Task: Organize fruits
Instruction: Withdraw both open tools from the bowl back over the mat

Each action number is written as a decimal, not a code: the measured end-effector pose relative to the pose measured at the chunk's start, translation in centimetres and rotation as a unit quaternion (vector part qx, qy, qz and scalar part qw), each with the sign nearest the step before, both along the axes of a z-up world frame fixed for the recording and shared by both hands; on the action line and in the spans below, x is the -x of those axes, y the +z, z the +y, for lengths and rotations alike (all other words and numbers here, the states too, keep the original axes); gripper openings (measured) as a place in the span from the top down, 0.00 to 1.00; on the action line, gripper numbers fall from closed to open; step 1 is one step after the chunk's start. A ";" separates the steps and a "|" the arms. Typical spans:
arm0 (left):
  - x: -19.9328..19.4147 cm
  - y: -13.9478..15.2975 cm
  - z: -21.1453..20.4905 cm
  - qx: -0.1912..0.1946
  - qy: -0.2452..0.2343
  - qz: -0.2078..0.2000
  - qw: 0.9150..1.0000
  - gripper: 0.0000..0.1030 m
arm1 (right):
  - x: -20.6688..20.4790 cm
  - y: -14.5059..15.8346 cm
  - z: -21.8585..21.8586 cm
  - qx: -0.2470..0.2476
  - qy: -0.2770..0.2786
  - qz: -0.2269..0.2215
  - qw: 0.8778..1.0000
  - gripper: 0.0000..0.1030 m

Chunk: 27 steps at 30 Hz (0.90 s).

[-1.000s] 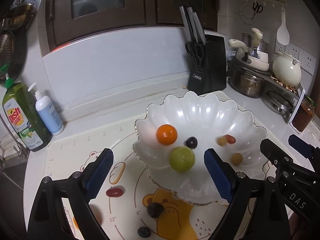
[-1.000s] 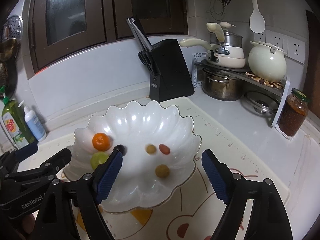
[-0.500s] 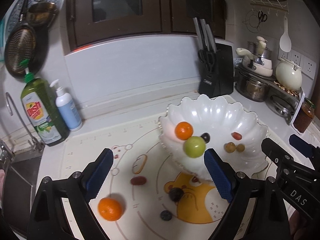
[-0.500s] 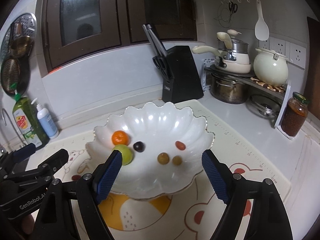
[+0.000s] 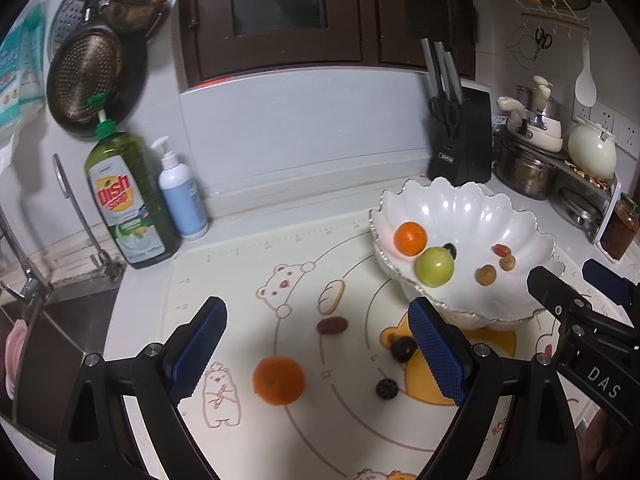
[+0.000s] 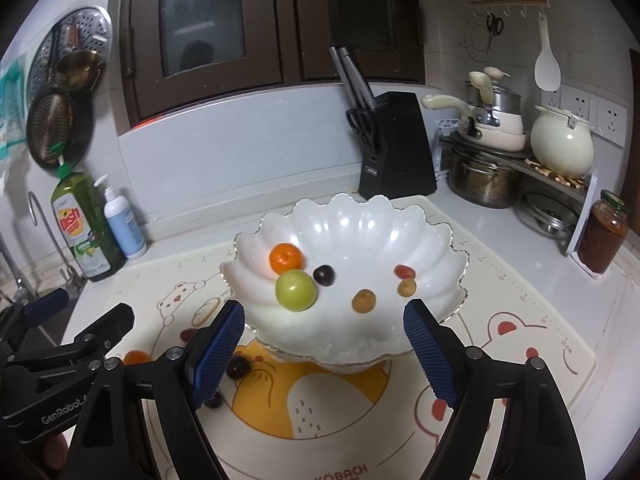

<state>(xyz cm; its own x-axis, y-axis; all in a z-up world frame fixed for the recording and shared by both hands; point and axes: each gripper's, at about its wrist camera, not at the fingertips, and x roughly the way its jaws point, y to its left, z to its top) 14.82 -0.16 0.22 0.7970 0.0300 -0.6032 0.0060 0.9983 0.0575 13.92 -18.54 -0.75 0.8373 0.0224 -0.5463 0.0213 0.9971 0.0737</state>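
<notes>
In the left wrist view, at the left edge, a green dish soap bottle [image 5: 127,200] and a white pump bottle [image 5: 182,202] stand side by side on the worktop [image 5: 256,222] against the wall, just behind a cartoon-bear mat [image 5: 240,280]. The left hand-held gripper [image 5: 318,354] fills the lower frame, its blue pads wide apart with nothing between them but fruit lying loose on the mat: a mandarin [image 5: 279,380] in the lower middle, a red grape [image 5: 332,325] above it, then a dark grape [image 5: 403,349] just beside the right pad and a blueberry [image 5: 386,389] below that. Further right, in the middle right of the frame, sits a white scalloped bowl [image 5: 460,208] holding a second mandarin [image 5: 410,238] touching a green fruit [image 5: 435,267], a dark grape behind them, and three small reddish and brown fruits near its right side. A black knife block [image 5: 464,140] stands behind the bowl, and pots sit on a rack at the upper right. In the right wrist view the right hand-held gripper [image 6: 324,344] is likewise open and empty at the bottom of the frame, its pads on either side of the bowl's near rim without touching it, and a jar [image 6: 604,236] stands at the far right
</notes>
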 end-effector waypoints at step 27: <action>1.9 -5.0 3.6 -0.005 0.039 0.030 0.999 0.10 | 0.5 -5.2 3.5 -0.002 0.037 0.043 0.998 0.20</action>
